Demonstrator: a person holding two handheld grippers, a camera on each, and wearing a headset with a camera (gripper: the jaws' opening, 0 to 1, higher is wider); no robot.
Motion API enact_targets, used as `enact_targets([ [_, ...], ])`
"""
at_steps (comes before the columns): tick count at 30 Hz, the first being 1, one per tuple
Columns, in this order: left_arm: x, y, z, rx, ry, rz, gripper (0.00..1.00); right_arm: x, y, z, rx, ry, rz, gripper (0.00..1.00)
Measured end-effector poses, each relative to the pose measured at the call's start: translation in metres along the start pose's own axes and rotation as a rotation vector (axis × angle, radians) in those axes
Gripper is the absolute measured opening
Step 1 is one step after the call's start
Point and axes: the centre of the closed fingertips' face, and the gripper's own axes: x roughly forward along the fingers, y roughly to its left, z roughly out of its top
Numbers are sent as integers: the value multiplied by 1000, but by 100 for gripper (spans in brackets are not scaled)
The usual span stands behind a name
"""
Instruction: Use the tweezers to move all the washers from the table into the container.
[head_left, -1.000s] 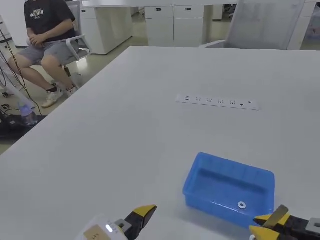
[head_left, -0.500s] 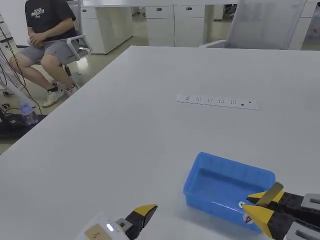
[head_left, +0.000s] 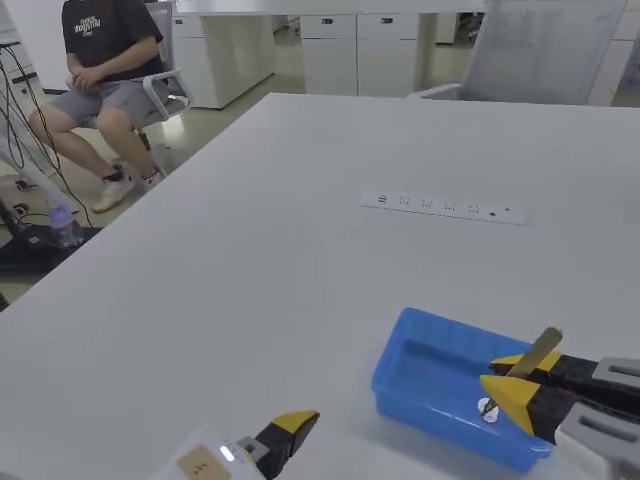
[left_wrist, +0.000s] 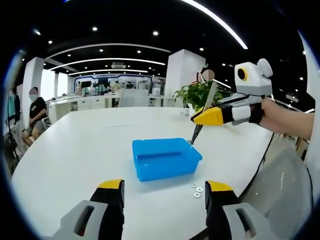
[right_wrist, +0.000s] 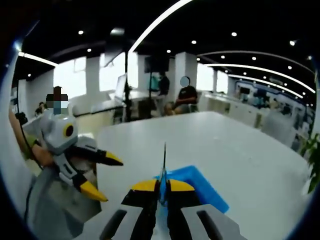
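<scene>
A blue container (head_left: 450, 375) stands on the white table near its front edge, with one washer (head_left: 487, 408) on its floor. My right gripper (head_left: 512, 392) hovers over the container's right part, shut on the tweezers (head_left: 536, 352), whose tips point down towards that washer. The tweezers (left_wrist: 200, 120) slant down to the container's (left_wrist: 165, 159) right rim. Two washers (left_wrist: 196, 188) lie on the table in front of the container. My left gripper (left_wrist: 165, 202) is open and empty, low and left of the container (right_wrist: 197, 184). The tweezers (right_wrist: 164, 157) stick out of my right gripper (right_wrist: 163, 189).
A white power strip (head_left: 443, 208) lies flat further back on the table. A person (head_left: 100, 55) sits on a chair beyond the table's left edge, near cables and a bottle (head_left: 60, 222) on the floor. An office chair (head_left: 545, 50) stands at the far side.
My right gripper with the tweezers has moved up and left, from the container's front right corner to above its inside. The left gripper has stayed put.
</scene>
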Motion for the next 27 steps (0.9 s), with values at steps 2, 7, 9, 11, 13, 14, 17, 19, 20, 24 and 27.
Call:
enact_targets([
  [2, 0, 0, 0, 1, 1, 1, 65, 2, -5, 0, -5, 0, 0, 3],
  [7, 0, 0, -1, 1, 4, -2, 65, 8, -10, 4, -7, -11, 4, 3],
  [9, 1, -1, -1, 2, 6, -1, 65, 10, -12, 4, 4, -14, 7, 3],
  [11, 1, -1, -1, 2, 9, -1, 64, 15, -15, 3, 14, -17, 10, 3],
  [13, 1, -1, -2, 2, 14, -1, 64, 19, -18, 1, 23, -13, 13, 3],
  [14, 1, -1, -2, 2, 15, -2, 64, 20, -19, 1, 24, -12, 13, 3],
  [17, 1, -4, 3, -19, -17, -17, 67, 24, -22, 0, 23, -4, 16, 3],
  [19, 0, -2, 4, -23, -22, -11, 68, 26, -24, -1, 22, 0, 16, 3],
  [20, 0, -1, 2, -21, -6, -5, 67, 27, -25, -1, 22, 0, 15, 3],
  [24, 1, -3, 1, -7, 0, -9, 67, 32, -30, -2, 37, -2, 13, 3],
  [27, 1, -1, 0, -12, -3, -6, 67, 39, -34, -6, 46, 6, 13, 3],
])
